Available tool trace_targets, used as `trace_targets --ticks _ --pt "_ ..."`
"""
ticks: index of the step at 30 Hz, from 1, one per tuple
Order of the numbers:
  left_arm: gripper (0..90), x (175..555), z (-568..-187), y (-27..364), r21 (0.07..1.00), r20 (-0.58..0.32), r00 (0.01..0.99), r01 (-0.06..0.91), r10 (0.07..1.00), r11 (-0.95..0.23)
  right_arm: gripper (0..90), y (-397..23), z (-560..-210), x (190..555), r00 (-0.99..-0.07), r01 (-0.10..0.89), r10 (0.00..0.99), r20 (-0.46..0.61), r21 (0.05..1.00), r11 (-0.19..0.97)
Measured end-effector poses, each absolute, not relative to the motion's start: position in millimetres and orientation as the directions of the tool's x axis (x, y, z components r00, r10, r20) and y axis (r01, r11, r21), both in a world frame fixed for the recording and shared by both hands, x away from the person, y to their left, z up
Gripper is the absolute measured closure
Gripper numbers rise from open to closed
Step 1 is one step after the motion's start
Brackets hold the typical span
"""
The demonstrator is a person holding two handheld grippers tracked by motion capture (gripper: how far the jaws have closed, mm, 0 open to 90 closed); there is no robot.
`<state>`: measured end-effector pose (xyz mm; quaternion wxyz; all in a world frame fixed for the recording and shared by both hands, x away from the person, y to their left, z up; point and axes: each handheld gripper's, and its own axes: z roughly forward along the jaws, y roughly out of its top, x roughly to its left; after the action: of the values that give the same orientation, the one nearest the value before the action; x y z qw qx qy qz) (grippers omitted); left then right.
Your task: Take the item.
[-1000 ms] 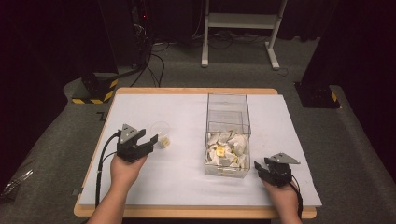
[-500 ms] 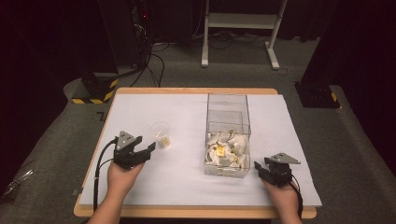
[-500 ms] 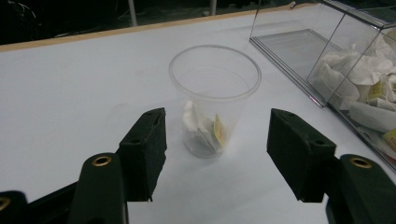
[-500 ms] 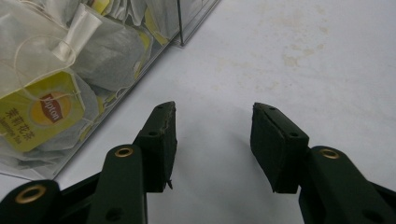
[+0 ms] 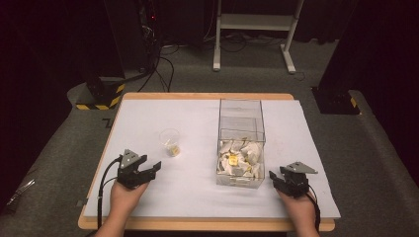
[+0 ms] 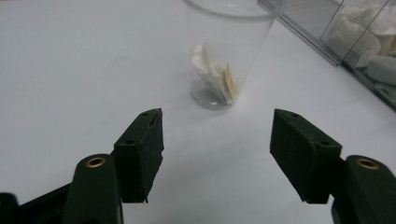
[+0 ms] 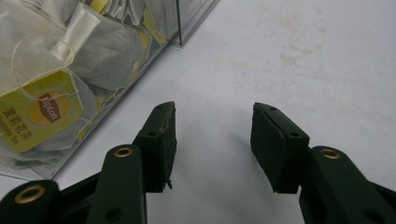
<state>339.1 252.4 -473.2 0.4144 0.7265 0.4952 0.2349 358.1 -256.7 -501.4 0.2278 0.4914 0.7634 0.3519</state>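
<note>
A clear plastic cup (image 5: 170, 141) (image 6: 229, 51) stands upright on the white table, with a tea bag (image 6: 215, 74) inside it. My left gripper (image 5: 148, 171) (image 6: 217, 154) sits low on the table just in front of the cup; its jaws have just been opening and stand open with nothing between them. A clear box (image 5: 240, 143) (image 7: 84, 70) right of centre holds several tea bags (image 5: 237, 158) with yellow tags (image 7: 32, 114). My right gripper (image 5: 274, 178) (image 7: 212, 144) rests beside the box's near right corner, open and empty.
The white table (image 5: 197, 118) has a wooden edge (image 5: 207, 224) along the front. A white frame stand (image 5: 257, 24) and dark equipment with cables stand on the floor beyond the table.
My left gripper has drawn back from the cup toward the near edge and sunk to the table, its jaws wider apart. The cup stays standing where it was left. The right gripper has not moved.
</note>
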Motion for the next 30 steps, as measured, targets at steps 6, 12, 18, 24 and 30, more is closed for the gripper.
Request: trace_targets --ticks 6,12,18,24,30 --pt "32.9 334.2 -486.1 257.2 0.811 -0.054 0.399 0.552 0.915 -0.193 50.8 -256.8 -501.4 358.3 -0.414 0.591 0.910 0.001 0.761 0.268" --pt "29.1 332.1 -497.2 262.3 0.773 -0.007 0.401 0.583 0.916 -0.249 50.7 -257.0 -501.4 358.2 -0.415 0.589 0.910 -0.001 0.762 0.269" --pt "27.1 330.7 -504.8 268.3 0.757 0.010 0.387 0.600 0.922 -0.259 49.2 -259.5 -500.9 358.9 -0.404 0.598 0.915 0.024 0.764 0.244" --pt "24.9 331.2 -507.3 267.6 0.747 0.007 0.381 0.613 0.924 -0.258 48.5 -259.1 -500.4 358.6 -0.410 0.589 0.912 0.011 0.767 0.255" --pt "22.1 331.6 -508.3 267.5 0.742 0.004 0.388 0.616 0.922 -0.263 47.9 -259.3 -499.1 356.5 -0.409 0.580 0.912 0.008 0.774 0.253"
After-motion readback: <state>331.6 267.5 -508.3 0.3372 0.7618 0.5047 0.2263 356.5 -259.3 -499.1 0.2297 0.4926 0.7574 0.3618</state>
